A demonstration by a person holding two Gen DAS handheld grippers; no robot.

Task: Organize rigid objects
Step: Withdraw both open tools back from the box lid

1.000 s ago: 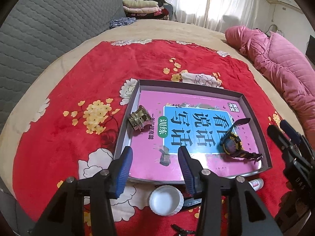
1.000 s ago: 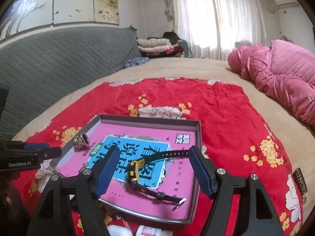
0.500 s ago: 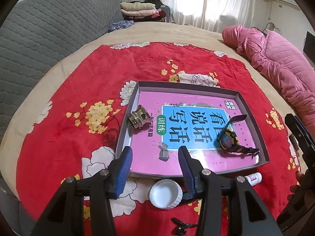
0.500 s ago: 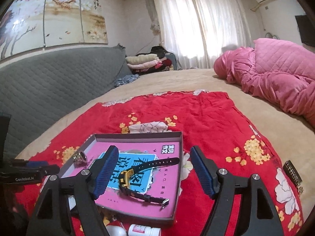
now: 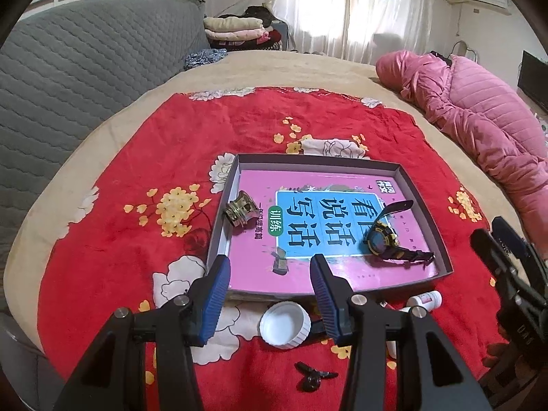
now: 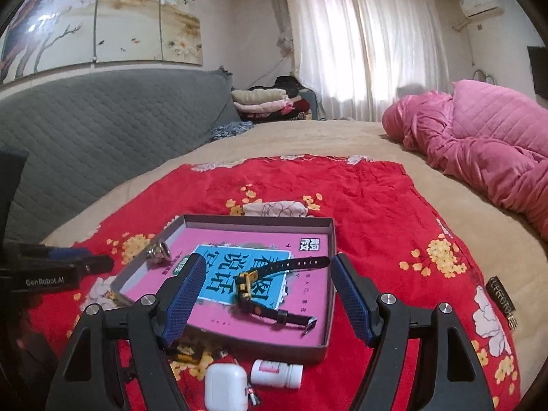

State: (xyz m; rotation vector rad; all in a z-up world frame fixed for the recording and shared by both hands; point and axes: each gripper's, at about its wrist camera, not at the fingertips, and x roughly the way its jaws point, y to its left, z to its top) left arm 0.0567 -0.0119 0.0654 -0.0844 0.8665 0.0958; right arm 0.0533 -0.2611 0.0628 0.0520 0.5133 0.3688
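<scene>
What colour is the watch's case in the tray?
The watch has a yellow-and-black case, on a black strap. It shows best in the left wrist view.

**Bed under a red floral blanket**

The beige bed (image 5: pixel 113 130) fills mid-frame. On it lie a red blanket (image 5: pixel 137 257) at centre, a pink quilt (image 5: pixel 479 116) at upper right, and folded clothes (image 6: pixel 263 102) at the far edge.

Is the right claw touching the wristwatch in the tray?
Apart. In the right wrist view the right claw is open and raised; the wristwatch lies on the book in the tray, with gaps beside both fingers.
</scene>
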